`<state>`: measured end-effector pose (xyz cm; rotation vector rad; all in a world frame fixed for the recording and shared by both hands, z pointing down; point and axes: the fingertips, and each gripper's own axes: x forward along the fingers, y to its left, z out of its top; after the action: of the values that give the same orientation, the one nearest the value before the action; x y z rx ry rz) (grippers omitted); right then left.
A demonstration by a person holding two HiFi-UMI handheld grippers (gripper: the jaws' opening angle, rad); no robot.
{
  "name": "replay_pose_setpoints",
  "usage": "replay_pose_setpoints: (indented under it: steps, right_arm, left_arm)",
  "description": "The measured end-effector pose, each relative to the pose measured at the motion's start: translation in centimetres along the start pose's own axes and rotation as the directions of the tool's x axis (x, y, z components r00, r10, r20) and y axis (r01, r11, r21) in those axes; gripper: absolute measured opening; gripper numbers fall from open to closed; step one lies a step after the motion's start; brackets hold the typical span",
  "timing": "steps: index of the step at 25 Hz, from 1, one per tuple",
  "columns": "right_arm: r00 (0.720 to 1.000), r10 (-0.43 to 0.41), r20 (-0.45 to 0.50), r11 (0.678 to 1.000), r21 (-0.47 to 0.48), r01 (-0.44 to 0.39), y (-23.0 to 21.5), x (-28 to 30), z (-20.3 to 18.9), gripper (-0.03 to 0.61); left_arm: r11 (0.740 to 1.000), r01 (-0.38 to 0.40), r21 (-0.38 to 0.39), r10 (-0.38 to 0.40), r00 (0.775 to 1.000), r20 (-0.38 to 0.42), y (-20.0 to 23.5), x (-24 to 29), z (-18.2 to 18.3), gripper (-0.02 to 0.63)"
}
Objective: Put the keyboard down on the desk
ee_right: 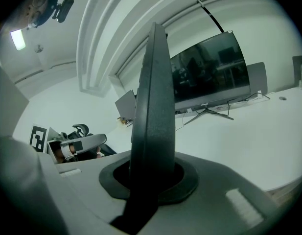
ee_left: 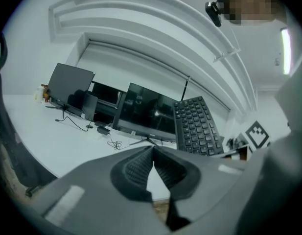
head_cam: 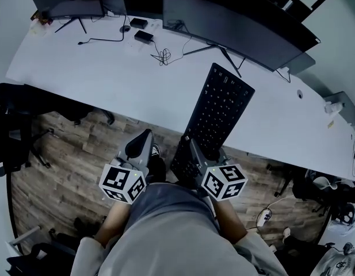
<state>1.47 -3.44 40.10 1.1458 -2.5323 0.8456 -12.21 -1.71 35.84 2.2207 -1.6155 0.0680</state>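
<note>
A long black keyboard [head_cam: 217, 117] hangs tilted over the front edge of the white desk [head_cam: 108, 79], its far end near the big monitor's stand. My right gripper [head_cam: 191, 157] is shut on its near end. In the right gripper view the keyboard [ee_right: 151, 106] stands edge-on between the jaws of that gripper [ee_right: 148, 173]. My left gripper [head_cam: 140, 145] hovers beside it to the left, over the floor, touching nothing. In the left gripper view the left gripper [ee_left: 153, 151] is shut with nothing in it, and the keyboard [ee_left: 197, 126] shows to its right.
A wide dark monitor [head_cam: 235, 30] stands at the desk's back, with a smaller one [head_cam: 68, 2] at the far left. Cables [head_cam: 161, 55] and a black adapter [head_cam: 144, 36] lie between them. Office chairs [head_cam: 16, 131] stand on the wooden floor [head_cam: 68, 165] at both sides.
</note>
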Motion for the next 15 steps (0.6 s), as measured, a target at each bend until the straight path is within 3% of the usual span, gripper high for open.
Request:
replay_pose_setpoints:
  steps: [8, 15]
  right_arm:
    - [0.998, -0.056, 0.03, 0.996, 0.072, 0.054, 0.5, 3.9, 1.9, 0.074]
    - [0.993, -0.105, 0.058, 0.985, 0.146, 0.096, 0.1, 5.2, 3.0, 0.074]
  left_arm:
    - [0.999, 0.04, -0.021, -0.04, 0.999, 0.002, 4.7, 1.3, 1.8, 0.0]
    - [0.994, 0.106, -0.032, -0.106, 0.994, 0.01, 6.2, 2.5, 2.7, 0.0]
